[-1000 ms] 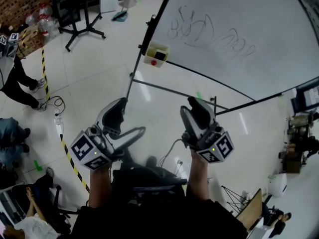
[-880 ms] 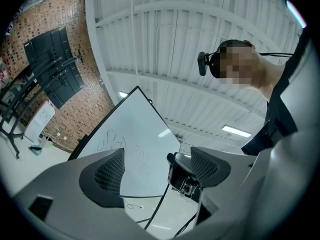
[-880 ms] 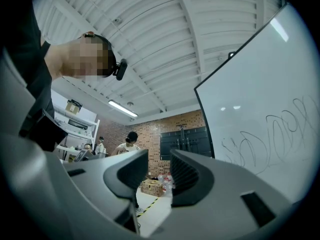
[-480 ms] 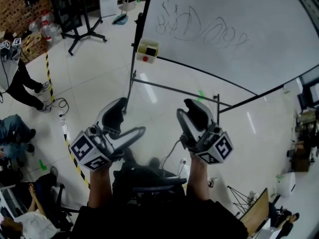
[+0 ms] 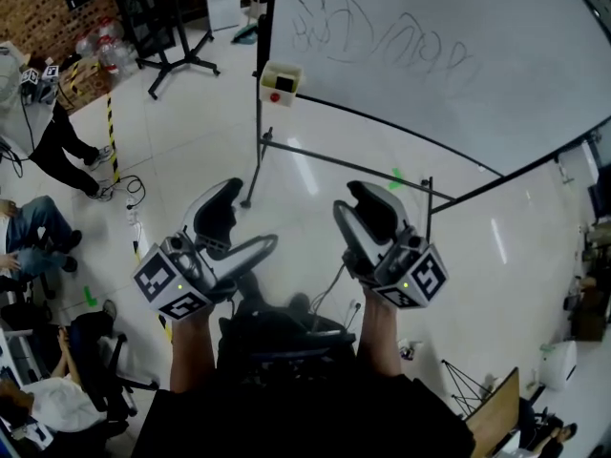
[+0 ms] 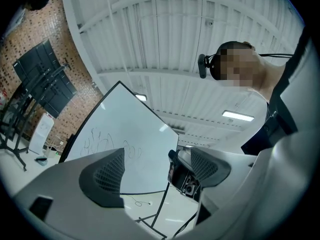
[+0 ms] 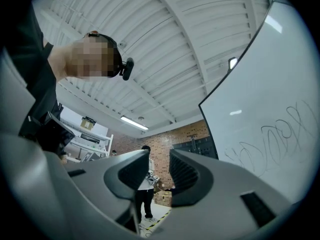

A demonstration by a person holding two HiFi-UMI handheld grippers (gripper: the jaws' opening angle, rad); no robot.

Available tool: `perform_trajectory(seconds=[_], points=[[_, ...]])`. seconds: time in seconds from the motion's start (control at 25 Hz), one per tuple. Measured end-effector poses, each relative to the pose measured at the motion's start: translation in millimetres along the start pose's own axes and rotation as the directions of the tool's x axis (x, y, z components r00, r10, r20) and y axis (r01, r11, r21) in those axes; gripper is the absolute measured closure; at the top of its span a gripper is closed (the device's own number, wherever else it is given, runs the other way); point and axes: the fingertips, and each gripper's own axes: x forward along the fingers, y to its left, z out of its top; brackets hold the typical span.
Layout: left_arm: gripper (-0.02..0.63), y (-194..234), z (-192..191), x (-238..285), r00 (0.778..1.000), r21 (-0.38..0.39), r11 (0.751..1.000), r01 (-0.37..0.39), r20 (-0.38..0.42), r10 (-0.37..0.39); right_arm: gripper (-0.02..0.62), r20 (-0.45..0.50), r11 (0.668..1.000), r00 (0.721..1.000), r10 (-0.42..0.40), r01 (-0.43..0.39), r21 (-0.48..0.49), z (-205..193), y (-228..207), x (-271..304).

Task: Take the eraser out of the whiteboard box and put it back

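A cream whiteboard box (image 5: 280, 82) with a red spot on its front hangs at the lower left corner of the scribbled whiteboard (image 5: 449, 74). I cannot make out an eraser in it. Both grippers are held side by side in front of the person, well short of the box. My left gripper (image 5: 239, 232) (image 6: 157, 166) is wide open and empty. On my right gripper (image 5: 368, 208) (image 7: 159, 166) the jaws have just been closing. A narrow gap is left between its fingers, with nothing in it.
The whiteboard's black frame and feet (image 5: 256, 160) stand on the white floor ahead. A black stand (image 5: 167, 36) is at the far left, with yellow-black tape (image 5: 113, 151) and cables (image 5: 129, 194) on the floor. People (image 5: 57, 132) are at the left edge.
In the head view the whiteboard and its box have slid up and to the left and the floor has shifted, as the person moves with both grippers. The right gripper's jaws look slightly narrower.
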Motion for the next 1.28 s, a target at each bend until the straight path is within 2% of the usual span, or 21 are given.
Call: perform_trajectory(seconds=[0.28,0.44,0.56,0.68,0.88,1.16,1.28], points=[[0.192,-37,-12,6,0.999,0.022,0.999,-0.029,-0.02,0.03,0.468,0.054,0.999,0.997,0.05,-0.05,-0.004,19,11,-31],[0.192,-56,-23,9,0.999,0.025,0.999,-0.042,-0.031,0.043,0.483,0.05,0.998,0.998,0.05,-0.052,0.047,18,15,-58],[0.192,-69,-32,11,0.998,0.022,0.999,-0.04,-0.041,0.041,0.489,0.072,0.998,0.996,0.055,-0.057,0.013,26,18,-72],[0.192,-81,-43,19,0.998,0.024,0.999,-0.036,-0.054,0.038,0.491,0.067,0.998,0.996,0.056,-0.059,0.035,28,21,-90],[0.192,-101,-60,29,0.995,0.019,0.999,-0.027,-0.092,0.029,0.491,0.09,0.999,0.995,0.034,-0.035,0.01,33,17,-117],[0.192,-103,-51,36,0.995,0.05,0.999,-0.003,-0.096,0.007,0.494,0.096,0.999,0.995,0.023,-0.028,0.047,34,16,-116],[0.192,-95,-46,35,0.996,0.049,0.999,0.02,-0.09,-0.015,0.494,0.114,1.0,0.993,0.013,-0.011,-0.017,37,12,-105]])
